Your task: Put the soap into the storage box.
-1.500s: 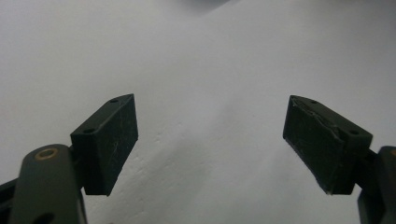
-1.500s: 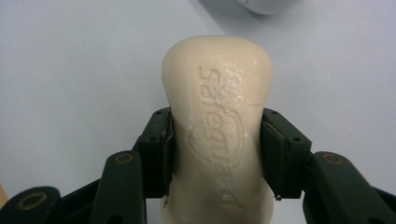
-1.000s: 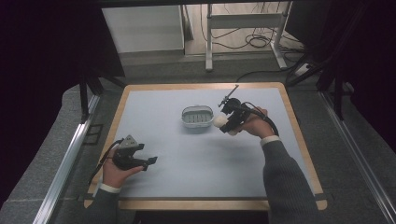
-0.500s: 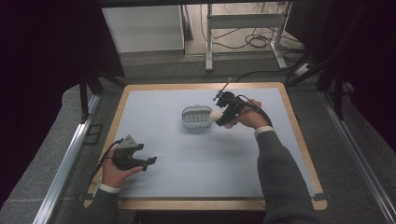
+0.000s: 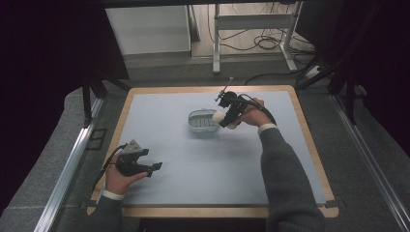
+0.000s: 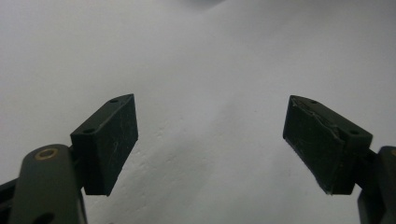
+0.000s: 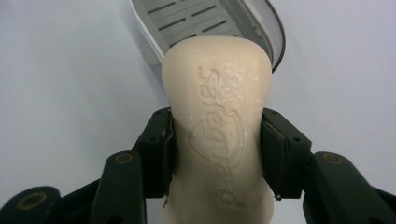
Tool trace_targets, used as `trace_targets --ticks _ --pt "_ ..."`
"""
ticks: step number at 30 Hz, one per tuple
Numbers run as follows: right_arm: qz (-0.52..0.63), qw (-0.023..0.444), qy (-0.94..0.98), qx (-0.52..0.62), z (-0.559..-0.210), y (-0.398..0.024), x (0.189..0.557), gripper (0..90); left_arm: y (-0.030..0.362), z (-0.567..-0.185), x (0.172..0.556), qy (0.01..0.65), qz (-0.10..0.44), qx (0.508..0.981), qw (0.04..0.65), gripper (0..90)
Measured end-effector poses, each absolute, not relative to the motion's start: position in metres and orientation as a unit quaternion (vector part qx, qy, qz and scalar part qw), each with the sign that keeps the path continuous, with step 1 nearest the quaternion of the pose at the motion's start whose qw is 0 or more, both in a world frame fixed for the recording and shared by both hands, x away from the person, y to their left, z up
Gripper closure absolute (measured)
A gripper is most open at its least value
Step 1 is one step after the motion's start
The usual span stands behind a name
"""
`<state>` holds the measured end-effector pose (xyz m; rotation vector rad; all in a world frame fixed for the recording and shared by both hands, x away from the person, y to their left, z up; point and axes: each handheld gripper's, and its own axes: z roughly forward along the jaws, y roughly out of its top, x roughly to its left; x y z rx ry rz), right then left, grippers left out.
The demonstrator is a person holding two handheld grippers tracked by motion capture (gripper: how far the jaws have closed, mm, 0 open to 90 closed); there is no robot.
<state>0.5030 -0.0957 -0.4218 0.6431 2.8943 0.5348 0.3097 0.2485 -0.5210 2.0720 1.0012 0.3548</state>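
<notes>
Cream soap bar [image 7: 217, 126] sits pinched in the right gripper [image 7: 217, 154], just above the slotted grey soap dish [image 7: 205, 21] on the surface [image 5: 193, 164]. Slick soap could squirt sideways from that narrow pinch and miss the dish; the left gripper [image 6: 210, 140] rests spread wide, empty.

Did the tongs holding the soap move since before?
Yes. The right tongs carried the soap left and farther away, up to the soap dish, which stayed put.
</notes>
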Motion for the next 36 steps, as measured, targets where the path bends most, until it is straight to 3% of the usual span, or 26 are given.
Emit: trace_targets --ticks 36 --pt "0.174 0.066 0.976 0.113 -0.444 -0.036 0.535 49.2 0.246 -0.523 0.310 0.391 0.131 0.820 0.397 18.5"
